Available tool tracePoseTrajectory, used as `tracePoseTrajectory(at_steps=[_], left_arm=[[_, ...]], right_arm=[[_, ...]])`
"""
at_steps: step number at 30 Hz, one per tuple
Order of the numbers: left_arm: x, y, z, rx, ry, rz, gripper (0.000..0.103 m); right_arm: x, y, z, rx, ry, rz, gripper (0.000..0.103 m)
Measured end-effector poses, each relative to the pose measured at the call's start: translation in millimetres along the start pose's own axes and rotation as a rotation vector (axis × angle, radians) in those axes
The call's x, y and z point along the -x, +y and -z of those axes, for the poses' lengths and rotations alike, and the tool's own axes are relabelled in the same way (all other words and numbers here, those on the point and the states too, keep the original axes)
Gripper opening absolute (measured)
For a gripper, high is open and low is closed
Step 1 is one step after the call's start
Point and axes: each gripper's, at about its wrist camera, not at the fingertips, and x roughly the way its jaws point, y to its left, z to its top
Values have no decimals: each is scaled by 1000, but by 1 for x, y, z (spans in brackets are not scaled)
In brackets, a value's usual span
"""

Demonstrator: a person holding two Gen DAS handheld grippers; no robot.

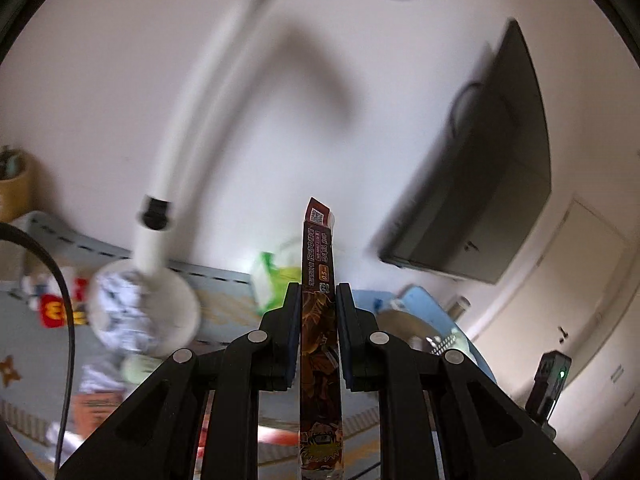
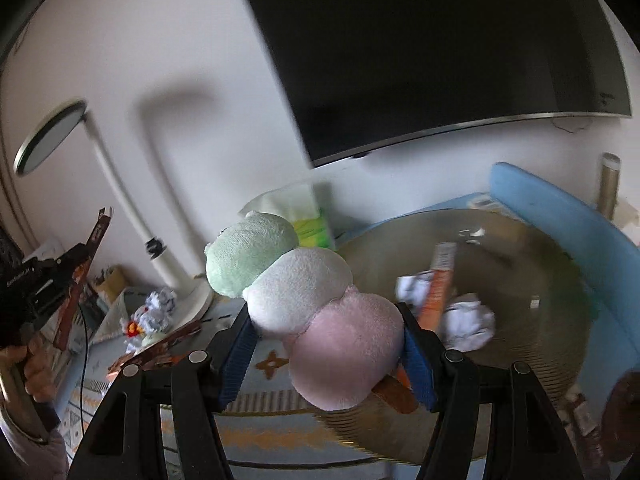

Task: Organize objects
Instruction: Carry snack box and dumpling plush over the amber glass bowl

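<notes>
Plush toy (image 2: pixel 304 304), in green, white and pink lobes, sits at centre frame of the right wrist view, squeezed across its pink end between the jaws of the right gripper (image 2: pixel 326 354) and carried clear of the tabletop (image 2: pixel 276 432). Slim card box (image 1: pixel 320 320), brown and orange with cartoon print, stands on edge at lower centre of the left wrist view, pinched tight between the clenched jaws of the left gripper (image 1: pixel 319 312).

Probably mid-carry: both items lifted, neither set down yet. Next move likely calls for choosing a drop spot, perhaps the round woven tray (image 2: pixel 520 320) at right of the right wrist view, already holding crumpled paper balls (image 2: pixel 468 322) and an orange box (image 2: pixel 440 284); then lowering and releasing without tipping the narrow box.

Right wrist view alone shows the tray with its contents, the blue bin edge (image 2: pixel 560 216) at right, the tissue pack (image 2: pixel 308 216) behind the plush, and, at far left, the other gripper gripped by a hand (image 2: pixel 36 364). Left wrist view alone shows the red and yellow toy (image 1: pixel 56 312) at lower left, a wall socket area at far right, and the white lamp (image 1: pixel 160 240) up close, heavily blurred. Dark screen (image 2: pixel 420 52) visible in both.
</notes>
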Motion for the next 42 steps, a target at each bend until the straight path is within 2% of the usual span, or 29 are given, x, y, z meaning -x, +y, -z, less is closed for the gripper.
tracePoseTrajectory(at_steps=[7, 17, 30, 42], left_arm=[[-43, -47, 16, -47, 77, 81, 13], [-88, -90, 37, -99, 137, 145, 14], [-152, -121, 59, -115, 230, 192, 13], [-181, -129, 74, -134, 262, 195, 13]], right_arm=[[14, -44, -10, -60, -21, 55, 65], [22, -92, -20, -116, -20, 131, 66], [12, -109, -15, -109, 19, 176, 66], [-6, -130, -23, -150, 34, 194, 66]])
